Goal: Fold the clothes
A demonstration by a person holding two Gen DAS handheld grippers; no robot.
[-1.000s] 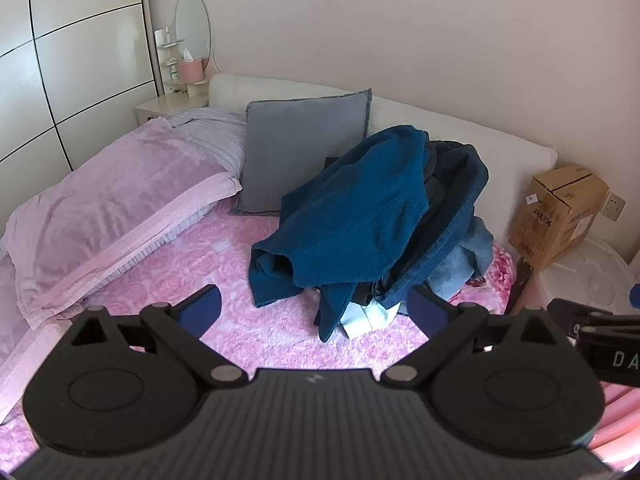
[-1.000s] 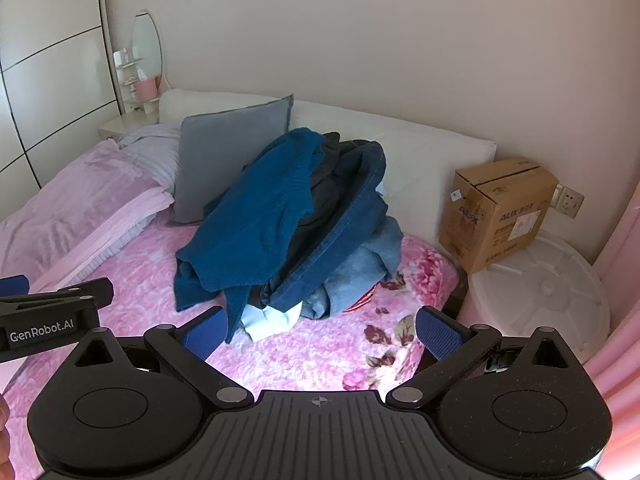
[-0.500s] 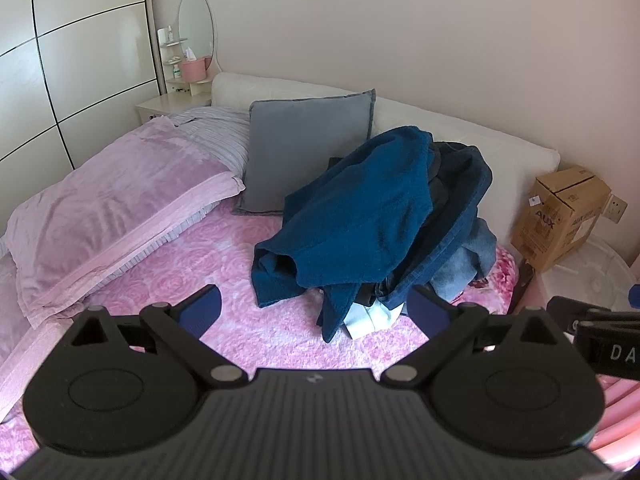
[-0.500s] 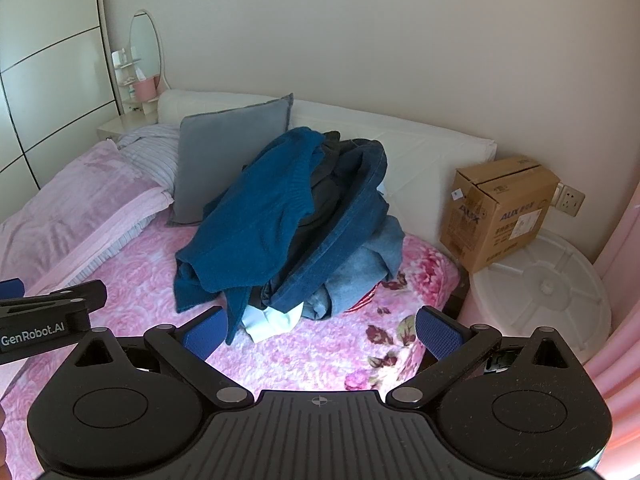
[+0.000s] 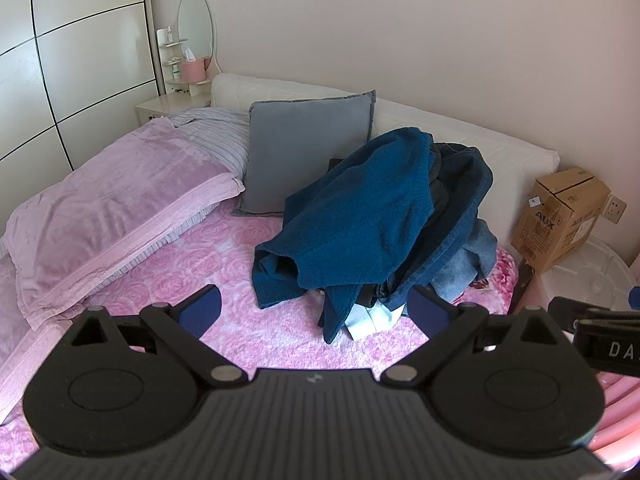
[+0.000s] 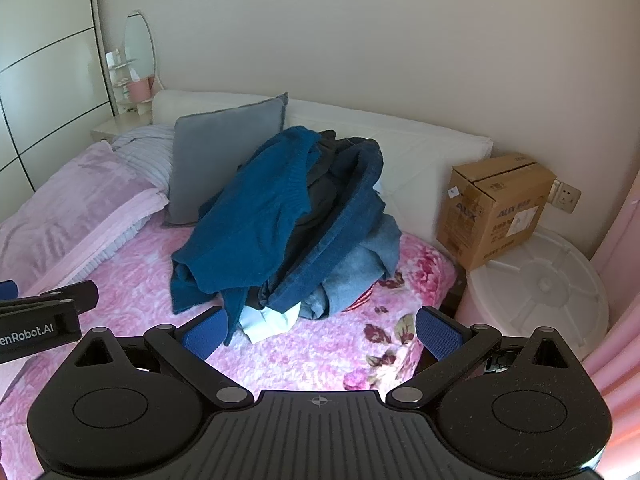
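A heap of clothes lies on the pink floral bed [image 5: 224, 256] [image 6: 320, 360]. On top is a dark teal sweater [image 5: 360, 216] [image 6: 256, 224], draped over a denim garment [image 5: 468, 200] [image 6: 352, 216], with a pale blue piece [image 6: 360, 272] and a white piece [image 5: 368, 318] [image 6: 268, 320] underneath. My left gripper [image 5: 314, 310] is open, short of the heap, nothing between its fingers. My right gripper [image 6: 320, 330] is also open and empty, just in front of the heap.
A grey cushion [image 5: 304, 152] leans on the white headboard [image 5: 480, 148]. A folded lilac blanket [image 5: 112, 200] lies at the left. A cardboard box [image 6: 496, 208] sits on a white round lid [image 6: 540, 284] at the right. A wardrobe [image 5: 72, 60] and nightstand with mirror [image 5: 196, 28] stand at the left.
Both cameras have shifted slightly, so the heap sits a little differently in frame. The clothes have not moved and both grippers stay open.
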